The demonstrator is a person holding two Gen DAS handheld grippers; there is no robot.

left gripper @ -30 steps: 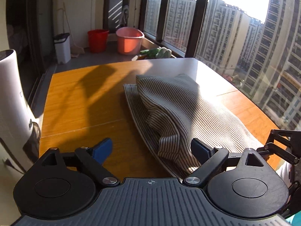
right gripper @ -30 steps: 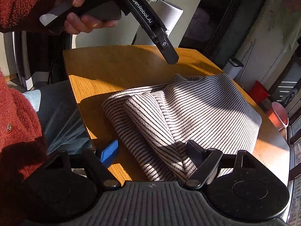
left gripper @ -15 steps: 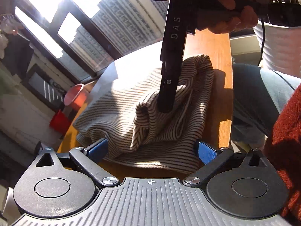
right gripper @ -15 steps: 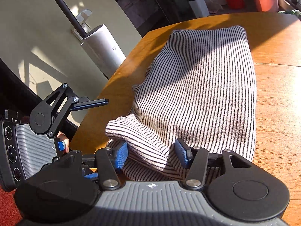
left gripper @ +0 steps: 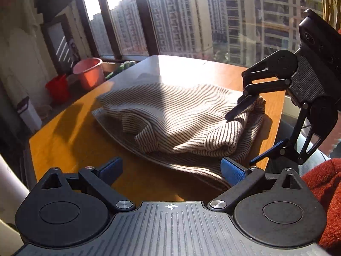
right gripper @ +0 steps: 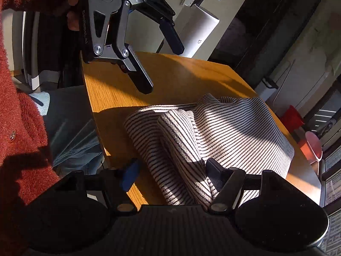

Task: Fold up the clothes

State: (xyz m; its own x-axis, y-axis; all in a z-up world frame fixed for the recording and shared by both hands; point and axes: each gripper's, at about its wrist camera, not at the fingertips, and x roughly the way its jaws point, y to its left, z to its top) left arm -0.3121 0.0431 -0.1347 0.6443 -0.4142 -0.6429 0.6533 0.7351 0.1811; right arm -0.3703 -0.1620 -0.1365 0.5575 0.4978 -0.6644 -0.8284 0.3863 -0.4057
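Note:
A striped garment (left gripper: pixel 181 117) lies loosely folded on the wooden table (left gripper: pixel 74 132), with a rolled fold on top near the person's edge. My left gripper (left gripper: pixel 171 168) is wide open with nothing between its pads; it hovers over the table corner (right gripper: pixel 181 76), clear of the cloth. In the right wrist view the left gripper (right gripper: pixel 163 70) hangs above bare wood. My right gripper (right gripper: pixel 170 170) straddles the rolled fold of the garment (right gripper: pixel 223 128) and its jaws are opening. Seen from the left, the right gripper (left gripper: pixel 240 138) has one finger resting on the cloth and the other standing apart.
A pink bucket (left gripper: pixel 88 72), a red bucket (left gripper: pixel 57 87) and a white bin (left gripper: pixel 29 113) stand on the floor beyond the table. A white cylindrical appliance (right gripper: pixel 200 36) stands behind the near corner. A person's red sleeve (right gripper: pixel 21 128) and jeans (right gripper: pixel 70 132) are at the table's edge.
The right jaws, close around the fold half a second ago, now stand wider. The left gripper stayed wide open and swung round and rolled beside the garment.

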